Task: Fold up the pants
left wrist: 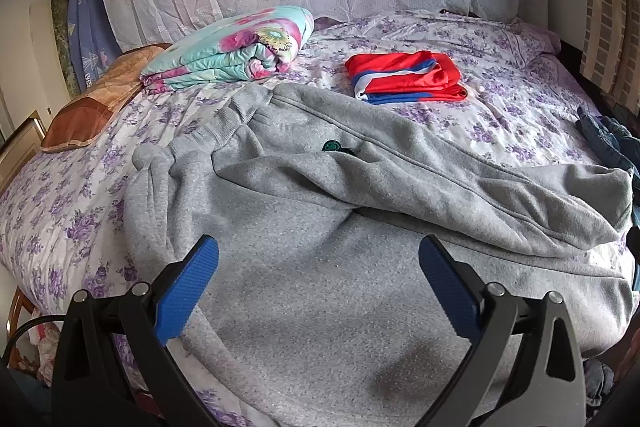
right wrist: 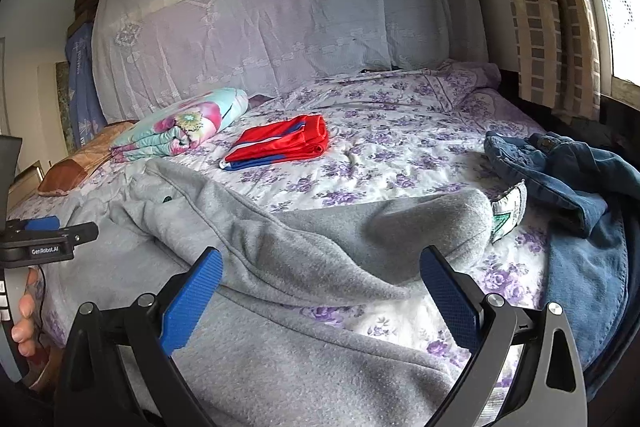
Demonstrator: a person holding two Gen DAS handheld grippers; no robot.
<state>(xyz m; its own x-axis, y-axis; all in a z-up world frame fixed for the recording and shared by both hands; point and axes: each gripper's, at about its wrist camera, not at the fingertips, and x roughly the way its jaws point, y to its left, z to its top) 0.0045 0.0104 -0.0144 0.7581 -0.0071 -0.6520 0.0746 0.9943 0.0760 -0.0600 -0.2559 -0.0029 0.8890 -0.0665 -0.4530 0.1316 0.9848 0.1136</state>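
Grey sweatpants (left wrist: 320, 195) lie spread and rumpled on the bed, waistband at the far left, one leg laid across toward the right. They also show in the right wrist view (right wrist: 280, 259), with the leg cuff (right wrist: 460, 223) at the right. My left gripper (left wrist: 318, 251) is open and empty, just above the pants' near part. My right gripper (right wrist: 320, 263) is open and empty above the legs. The left gripper also shows at the left edge of the right wrist view (right wrist: 48, 231).
The bed has a purple floral sheet (left wrist: 500, 107). Folded red, white and blue shorts (left wrist: 404, 77) and a folded floral quilt (left wrist: 232, 51) lie farther back. Blue jeans (right wrist: 568, 179) are heaped at the right edge. A brown pillow (left wrist: 92, 107) is at the left.
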